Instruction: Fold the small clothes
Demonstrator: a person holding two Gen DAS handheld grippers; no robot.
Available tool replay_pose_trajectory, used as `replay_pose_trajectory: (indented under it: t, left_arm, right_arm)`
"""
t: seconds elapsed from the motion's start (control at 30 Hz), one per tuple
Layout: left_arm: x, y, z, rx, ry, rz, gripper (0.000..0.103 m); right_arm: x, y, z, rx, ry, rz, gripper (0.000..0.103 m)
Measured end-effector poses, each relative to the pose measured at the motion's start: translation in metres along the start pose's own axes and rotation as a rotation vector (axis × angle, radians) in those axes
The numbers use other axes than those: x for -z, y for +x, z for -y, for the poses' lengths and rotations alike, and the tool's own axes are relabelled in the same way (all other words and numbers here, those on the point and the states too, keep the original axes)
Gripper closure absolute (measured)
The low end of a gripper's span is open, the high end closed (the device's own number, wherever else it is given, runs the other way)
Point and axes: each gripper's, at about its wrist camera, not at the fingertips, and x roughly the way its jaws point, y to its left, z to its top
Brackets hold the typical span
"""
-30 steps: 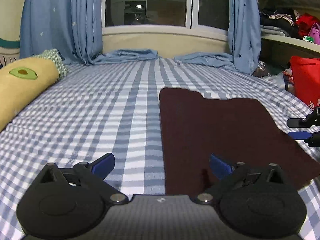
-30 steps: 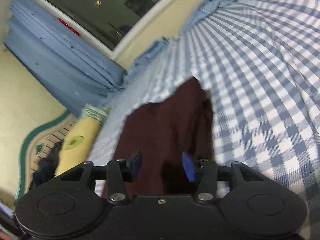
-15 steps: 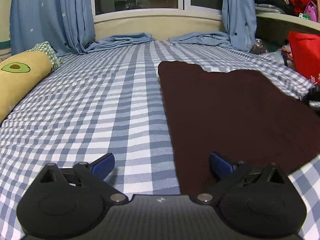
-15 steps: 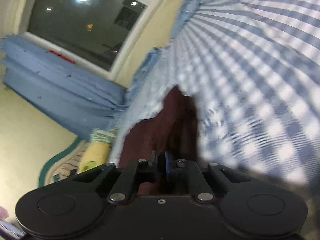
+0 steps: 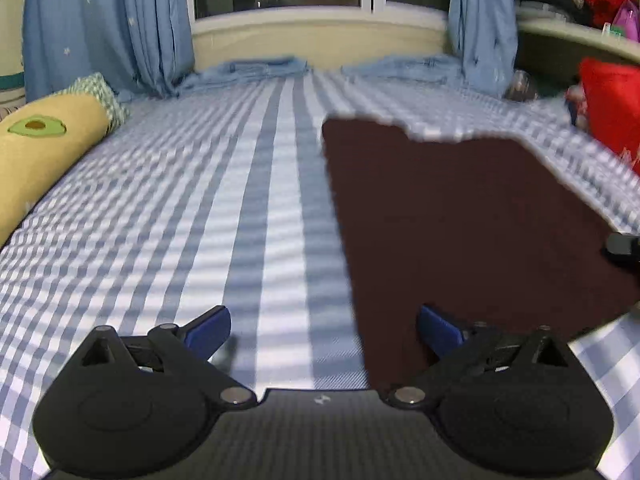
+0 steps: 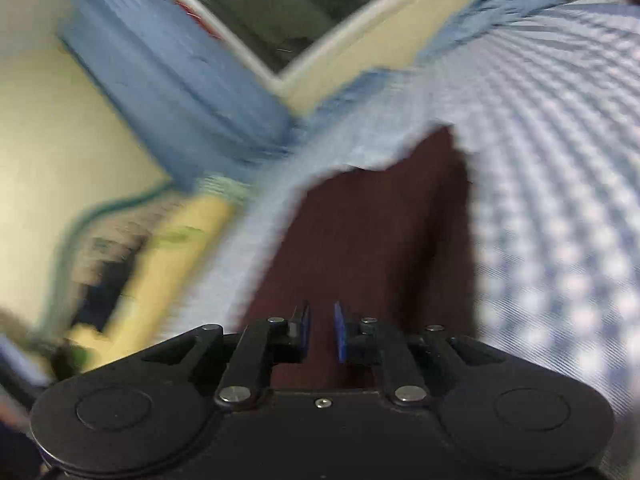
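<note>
A dark maroon garment (image 5: 460,216) lies flat on the blue checked bed sheet (image 5: 200,216), right of the middle in the left wrist view. My left gripper (image 5: 324,326) is open and empty, low over the garment's near left edge. The garment also shows in the blurred right wrist view (image 6: 372,232). My right gripper (image 6: 321,330) has its blue pads (image 6: 340,332) a narrow gap apart with maroon cloth showing between them; whether they pinch it is unclear. Part of the right gripper shows at the right edge of the left wrist view (image 5: 624,246).
A yellow avocado bolster pillow (image 5: 44,152) lies along the bed's left side. Blue curtains (image 5: 108,28) hang at the window beyond the bed. A red bag (image 5: 612,108) and shelves of clothes stand at the right.
The right gripper's pads closed from wide apart to nearly together, then parted slightly, and the gripper swung quickly. The left gripper stayed open and shifted slightly over the sheet.
</note>
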Motion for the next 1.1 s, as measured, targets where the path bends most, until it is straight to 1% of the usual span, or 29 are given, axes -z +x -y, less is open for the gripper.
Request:
replay_pose_trajectory:
  t: [0.03,0.1,0.13,0.17,0.23,0.3,0.33,0.37,0.4,0.43,0.47,0.5,0.53,0.57,0.6,0.63,0.67,0.73,0.8,0.97,1.1]
  left_arm:
    - [0.003,-0.001,-0.003,0.011,-0.012,0.008,0.001]
    - [0.002,-0.009,-0.007,0.004,-0.026,0.012,0.002]
    - [0.002,-0.015,-0.008,0.0,-0.029,0.027,0.002]
    - [0.002,-0.022,-0.009,0.001,-0.032,0.047,0.002]
    - [0.003,-0.029,-0.01,0.025,-0.039,0.061,0.002]
    - [0.005,-0.028,-0.007,0.053,-0.026,0.041,0.002]
    - [0.006,-0.022,-0.003,0.063,-0.011,0.02,0.002]
    - [0.008,-0.016,0.0,0.059,0.009,-0.003,0.001]
    - [0.012,-0.01,0.004,0.038,0.025,-0.019,0.0]
    - [0.014,-0.011,0.004,0.038,0.017,-0.017,0.001]
    - [0.014,-0.015,0.001,0.044,-0.005,-0.017,0.002]
    - [0.013,-0.022,0.0,0.053,-0.02,-0.02,0.002]
    - [0.012,-0.03,-0.002,0.064,-0.027,-0.017,0.002]
    - [0.011,-0.038,-0.002,0.066,-0.027,-0.012,0.001]
    - [0.01,-0.048,-0.002,0.058,-0.027,-0.009,0.0]
    - [0.008,-0.058,-0.001,0.047,-0.028,-0.002,0.0]
    - [0.006,-0.068,0.0,0.046,-0.032,0.006,0.0]
    - [0.002,-0.088,-0.001,0.071,-0.047,0.023,0.0]
    - [-0.001,-0.106,-0.001,0.096,-0.063,0.03,0.0]
    - [-0.002,-0.144,0.0,0.16,-0.074,0.064,0.0]
    - [0.003,-0.165,0.001,0.202,-0.087,0.066,0.0]
  right_arm:
    - [0.007,0.0,0.011,0.023,0.036,-0.001,0.103]
    - [0.019,-0.009,0.029,-0.014,0.126,0.01,0.103]
    - [0.023,-0.015,0.025,-0.004,0.117,0.014,0.103]
    - [0.025,-0.021,0.016,0.011,0.09,0.023,0.1]
    - [0.029,-0.038,-0.004,0.023,0.025,0.065,0.079]
    - [0.032,-0.044,-0.014,0.038,-0.03,0.096,0.076]
    - [0.035,-0.043,-0.015,0.069,-0.055,0.093,0.076]
    - [0.038,-0.04,-0.01,0.104,-0.051,0.079,0.077]
    - [0.041,-0.037,-0.002,0.124,-0.03,0.059,0.087]
    - [0.042,-0.029,0.003,0.141,-0.017,0.043,0.097]
    - [0.044,-0.026,0.005,0.158,-0.023,0.039,0.098]
    - [0.045,-0.028,0.002,0.165,-0.023,0.043,0.094]
    - [0.046,-0.032,-0.003,0.169,-0.027,0.048,0.078]
    - [0.047,-0.039,-0.013,0.167,-0.041,0.063,0.067]
    - [0.049,-0.048,-0.024,0.153,-0.054,0.09,0.045]
    - [0.053,-0.061,-0.037,0.122,-0.068,0.132,0.028]
    - [0.056,-0.071,-0.049,0.1,-0.082,0.164,0.022]
    - [0.059,-0.09,-0.074,0.098,-0.104,0.201,0.006]
    - [0.063,-0.107,-0.093,0.134,-0.099,0.215,0.003]
    - [0.077,-0.132,-0.121,0.091,-0.069,0.251,0.001]
    - [0.093,-0.137,-0.134,0.16,-0.079,0.262,0.001]
